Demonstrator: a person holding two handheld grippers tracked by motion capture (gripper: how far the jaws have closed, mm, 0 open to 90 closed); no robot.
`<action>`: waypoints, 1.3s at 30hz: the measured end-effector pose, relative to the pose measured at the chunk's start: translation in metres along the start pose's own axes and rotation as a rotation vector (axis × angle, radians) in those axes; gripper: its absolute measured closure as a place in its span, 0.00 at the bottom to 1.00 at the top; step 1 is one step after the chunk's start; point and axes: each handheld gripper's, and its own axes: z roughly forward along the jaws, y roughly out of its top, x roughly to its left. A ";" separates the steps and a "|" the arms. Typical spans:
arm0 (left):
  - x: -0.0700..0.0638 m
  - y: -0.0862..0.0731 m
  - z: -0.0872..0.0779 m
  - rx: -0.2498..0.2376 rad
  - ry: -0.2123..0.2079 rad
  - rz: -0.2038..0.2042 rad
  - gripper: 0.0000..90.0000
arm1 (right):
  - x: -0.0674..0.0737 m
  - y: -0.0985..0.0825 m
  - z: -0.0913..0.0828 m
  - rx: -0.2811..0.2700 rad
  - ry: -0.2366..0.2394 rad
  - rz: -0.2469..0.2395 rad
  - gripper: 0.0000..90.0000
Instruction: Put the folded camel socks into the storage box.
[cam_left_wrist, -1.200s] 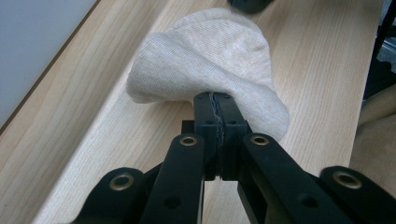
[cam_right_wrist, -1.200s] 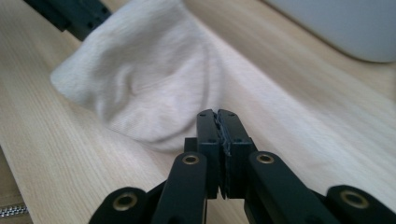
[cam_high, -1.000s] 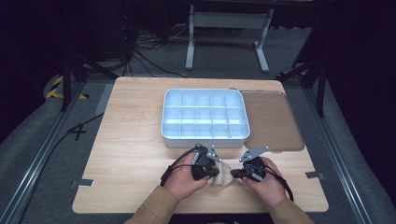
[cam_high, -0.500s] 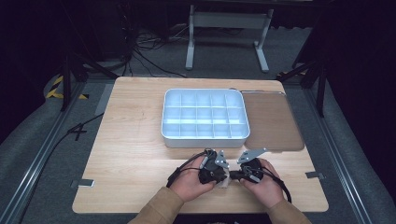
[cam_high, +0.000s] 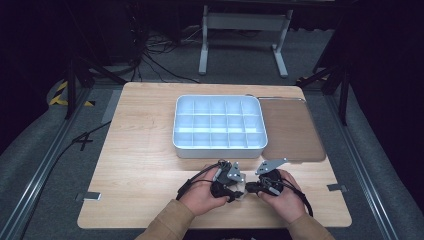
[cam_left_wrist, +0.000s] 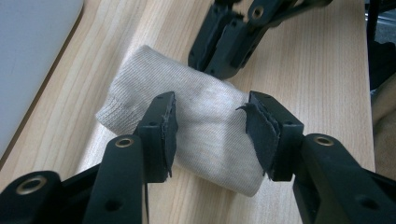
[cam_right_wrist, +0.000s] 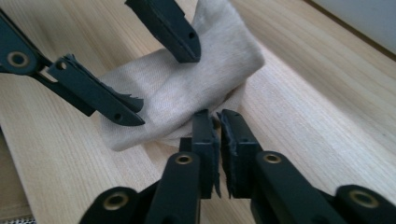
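Note:
A folded beige knit cloth (cam_left_wrist: 205, 126) lies on the wooden table (cam_high: 145, 175) near the front edge, between the person's two hands. My left gripper (cam_left_wrist: 210, 109) is open. Its jaws have just been opening and now straddle the cloth without pressing on it. My right gripper (cam_right_wrist: 218, 116) has a narrow gap between its pads, and its jaws have just been opening too. Its tips sit at the cloth's (cam_right_wrist: 187, 93) near edge, and nothing is clamped between them. In the high view the left gripper (cam_high: 227, 187) and right gripper (cam_high: 255, 187) face each other over the cloth (cam_high: 241, 191).
A white tray (cam_high: 218, 147) with several compartments stands at the middle of the table. A flat brown lid (cam_high: 290, 130) lies right of it. The front table edge runs close behind the hands. A metal stand (cam_high: 242, 30) and cables are on the floor beyond.
The left gripper has shifted a little to the right, closer to the right gripper, and now covers more of the cloth. The right hand has kept still.

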 end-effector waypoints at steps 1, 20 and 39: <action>0.000 0.000 0.000 0.000 0.000 0.000 0.59 | -0.002 0.000 -0.004 -0.012 0.005 0.021 0.85; -0.001 -0.005 0.002 -0.011 -0.007 0.006 0.58 | -0.001 0.010 -0.006 -0.097 0.022 0.145 0.57; -0.002 -0.014 -0.002 -0.040 0.013 -0.038 0.51 | -0.005 0.011 0.014 -0.049 0.057 0.180 0.51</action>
